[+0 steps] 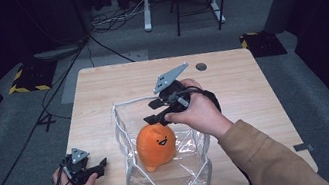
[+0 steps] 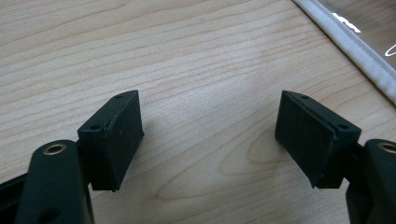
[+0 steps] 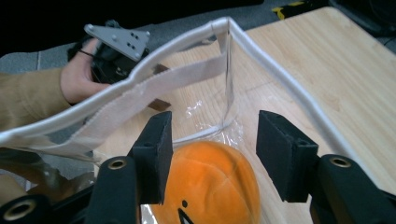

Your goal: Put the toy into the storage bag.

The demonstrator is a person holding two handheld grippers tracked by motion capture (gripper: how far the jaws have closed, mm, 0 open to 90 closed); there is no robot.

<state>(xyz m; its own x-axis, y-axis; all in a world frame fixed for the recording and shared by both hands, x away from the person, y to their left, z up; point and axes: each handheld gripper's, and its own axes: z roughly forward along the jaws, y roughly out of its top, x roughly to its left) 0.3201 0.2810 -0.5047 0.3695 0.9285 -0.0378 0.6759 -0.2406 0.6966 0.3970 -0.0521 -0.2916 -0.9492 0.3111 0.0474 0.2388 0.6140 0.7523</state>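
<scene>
We hold the right gripper (image 3: 212, 154) with jaws released above the orange toy (image 1: 156, 144) in the clear bag (image 1: 131, 179); left gripper (image 2: 208, 140) released over tabletop (image 2: 187, 56); next, probably grasping the toy

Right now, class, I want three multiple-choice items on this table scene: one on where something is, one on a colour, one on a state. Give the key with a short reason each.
1. Where is the plush toy?
A. Inside the clear bag
B. On the floor
C. In the left claw

2. What colour is the toy?
A. Blue
B. Orange
C. Green

3. How is the right claw?
A. Shut on the toy
B. Shut on the bag's strap
C. Open above the toy

Key: 1 A, the bag's white-trimmed walls stand around it. 2 B, its body is orange with a small face. 3 C, the right gripper view shows its jaws apart with the toy below them.
</scene>
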